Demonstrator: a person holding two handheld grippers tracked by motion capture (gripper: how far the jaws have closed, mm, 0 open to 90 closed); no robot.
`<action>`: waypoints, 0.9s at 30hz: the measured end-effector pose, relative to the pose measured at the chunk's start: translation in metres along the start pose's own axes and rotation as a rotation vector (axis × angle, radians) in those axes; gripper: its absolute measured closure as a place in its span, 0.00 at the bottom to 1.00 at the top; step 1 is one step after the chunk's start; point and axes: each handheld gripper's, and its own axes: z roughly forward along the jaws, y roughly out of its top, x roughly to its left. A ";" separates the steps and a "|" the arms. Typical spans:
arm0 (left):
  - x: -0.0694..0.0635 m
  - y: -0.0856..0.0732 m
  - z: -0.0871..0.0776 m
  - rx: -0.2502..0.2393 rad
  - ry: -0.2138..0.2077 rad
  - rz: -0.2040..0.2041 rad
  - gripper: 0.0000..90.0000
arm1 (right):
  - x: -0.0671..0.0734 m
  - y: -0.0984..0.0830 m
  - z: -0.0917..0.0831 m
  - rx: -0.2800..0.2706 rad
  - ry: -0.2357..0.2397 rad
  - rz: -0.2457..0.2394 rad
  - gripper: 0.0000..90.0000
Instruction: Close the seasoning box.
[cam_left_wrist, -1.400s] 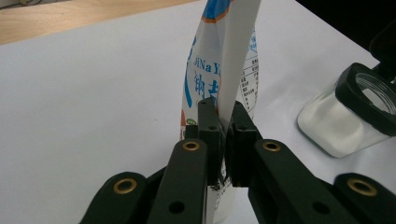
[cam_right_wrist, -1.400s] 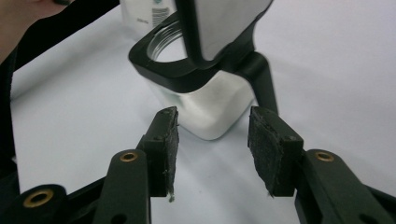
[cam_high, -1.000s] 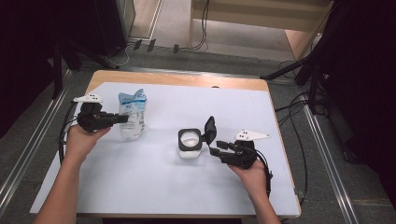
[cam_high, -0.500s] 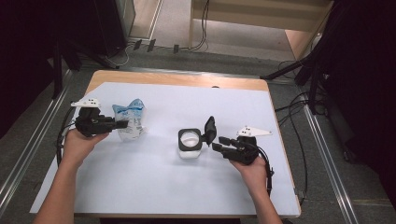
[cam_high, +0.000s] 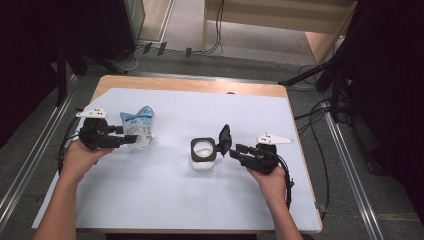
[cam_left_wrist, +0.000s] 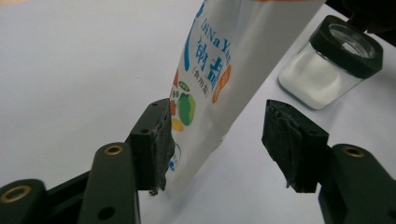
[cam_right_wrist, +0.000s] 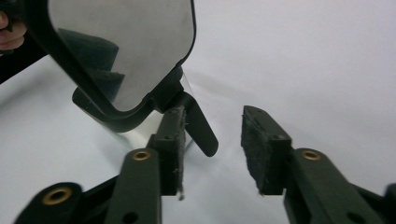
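Salt pouch (cam_left_wrist: 219, 70) between open left hand-held gripper (cam_left_wrist: 217, 140) jaws — just opening, jar (cam_high: 204, 155) beside open right hand-held gripper (cam_high: 233, 150)

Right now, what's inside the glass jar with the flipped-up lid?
The jar holds white granules, filling roughly its lower half in the left gripper view. Its black collar hides the top of the contents. The lid stands open.

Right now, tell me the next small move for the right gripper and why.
Probably close the right gripper on the lid's tab. The jar stands with its flip lid raised, and the tab sits between the jaws, against one pad and apart from the other. The jaws have just been closing. The left gripper has just been opening around the salt bag, which stands upright.
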 end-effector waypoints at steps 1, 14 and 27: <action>0.000 -0.001 0.000 0.006 0.006 0.003 0.45 | -0.001 0.002 0.001 0.006 -0.007 0.003 0.72; 0.000 -0.012 -0.008 -0.004 0.011 -0.014 0.43 | -0.003 0.022 0.005 -0.031 0.039 0.056 0.95; -0.013 -0.030 -0.011 0.007 0.044 0.003 0.43 | 0.005 0.052 0.011 -0.036 0.060 0.022 0.98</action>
